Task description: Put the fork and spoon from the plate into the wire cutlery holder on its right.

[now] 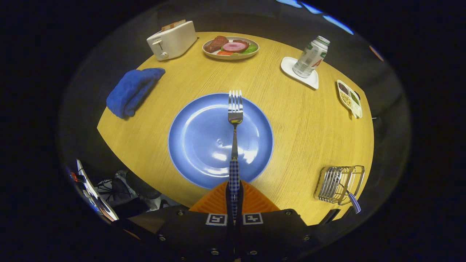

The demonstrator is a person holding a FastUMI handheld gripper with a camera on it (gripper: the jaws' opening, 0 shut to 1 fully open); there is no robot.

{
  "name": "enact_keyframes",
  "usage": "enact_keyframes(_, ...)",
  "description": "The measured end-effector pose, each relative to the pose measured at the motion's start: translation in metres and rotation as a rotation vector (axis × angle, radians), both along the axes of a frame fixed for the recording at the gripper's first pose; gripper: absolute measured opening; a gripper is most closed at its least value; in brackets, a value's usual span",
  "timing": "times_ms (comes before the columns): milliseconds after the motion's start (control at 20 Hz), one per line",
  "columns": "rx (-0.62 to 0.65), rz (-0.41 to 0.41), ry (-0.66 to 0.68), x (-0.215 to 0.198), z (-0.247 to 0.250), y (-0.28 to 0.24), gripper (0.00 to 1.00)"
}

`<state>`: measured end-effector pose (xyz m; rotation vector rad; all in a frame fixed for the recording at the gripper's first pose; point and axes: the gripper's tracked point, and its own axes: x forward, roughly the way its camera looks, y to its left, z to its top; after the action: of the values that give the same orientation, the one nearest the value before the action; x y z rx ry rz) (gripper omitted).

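Holding the fork [235, 120] by its checked handle, my gripper [234, 198] has both fingers pressed together on that handle, so the jaws are clamped on it. The fork points straight ahead of the fingers, tines farthest from me, and is seen over the blue plate [198, 142], which lies just beyond the fingertips on the round wooden table [302, 134]. I cannot tell whether the tines touch the plate or are lifted off it.

Off to the right of the jaws, near the table's edge, sits the wire cutlery holder [340, 183]. A checked handle [354, 202] of the same pattern sticks out of it at a tilt; I take it for the spoon, though its bowl is hidden among the wires.

Well beyond the plate, at the far side of the table: a white toaster [173, 40] with slices in its slots ahead and to the left, and a dish of meat and vegetables [231, 47] almost straight ahead. Ahead and to the right, a can [311, 56] stands on a white coaster [291, 67], with a small divided dish of beans [349, 98] further right. A folded blue cloth [133, 91] lies left of the plate, apart from it.
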<state>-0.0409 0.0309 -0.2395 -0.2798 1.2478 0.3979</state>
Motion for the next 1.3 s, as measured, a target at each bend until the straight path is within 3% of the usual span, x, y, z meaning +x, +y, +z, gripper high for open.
enact_keyframes(500, -0.091, -0.008, -0.051, -0.009, 0.051, -0.079, 0.02)
enact_keyframes(1300, -0.224, -0.148, 0.099, -0.050, 0.077, -0.196, 0.02)
